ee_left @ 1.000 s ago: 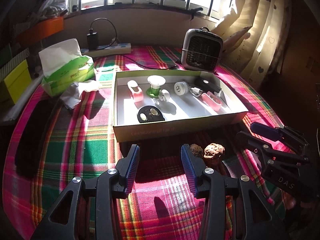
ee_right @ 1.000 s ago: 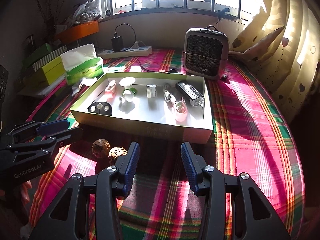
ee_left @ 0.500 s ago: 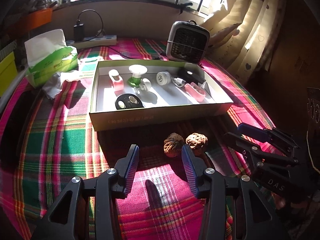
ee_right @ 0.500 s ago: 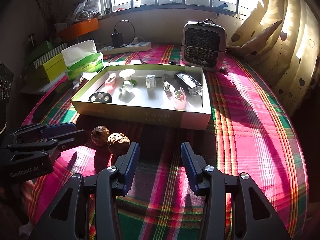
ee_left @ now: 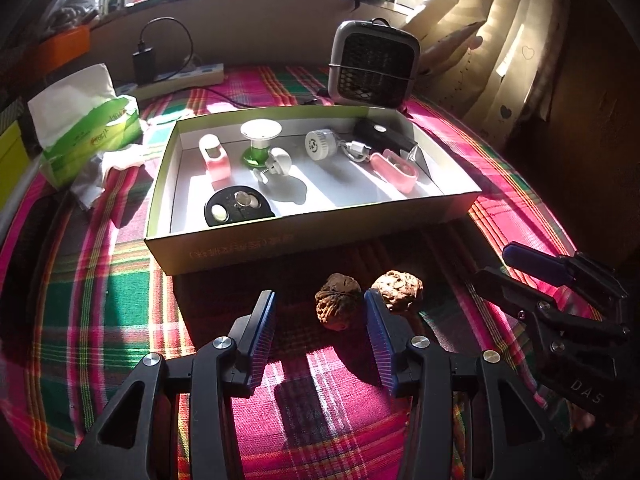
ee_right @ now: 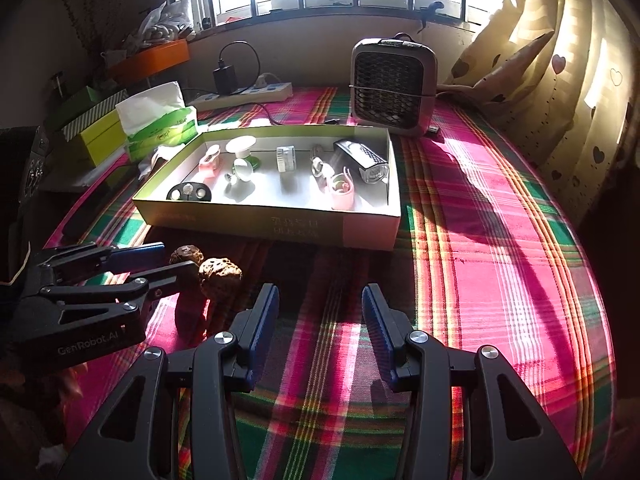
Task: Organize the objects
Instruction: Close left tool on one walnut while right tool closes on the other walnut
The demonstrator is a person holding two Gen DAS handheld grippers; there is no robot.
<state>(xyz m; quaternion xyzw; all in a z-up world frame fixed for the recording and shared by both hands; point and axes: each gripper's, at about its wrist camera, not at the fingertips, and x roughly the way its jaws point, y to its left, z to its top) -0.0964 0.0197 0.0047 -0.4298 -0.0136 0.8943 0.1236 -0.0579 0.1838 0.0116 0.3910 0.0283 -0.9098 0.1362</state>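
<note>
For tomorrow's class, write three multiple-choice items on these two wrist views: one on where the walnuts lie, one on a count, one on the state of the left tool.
1. Where do the walnuts lie?
A. inside the box
B. on the plaid cloth in front of the box
C. on the windowsill

2. How many walnuts are there?
A. one
B. two
C. four

3. What is the state of the left tool?
A. open, with a walnut between its fingers
B. shut on a walnut
C. shut on nothing

Key: 1 B, the left walnut and the right walnut sit on the plaid cloth near the front wall of the box. 2 B, only those two show. 3 A, the left tool has its fingers apart, with the left walnut in the gap and untouched.
</note>
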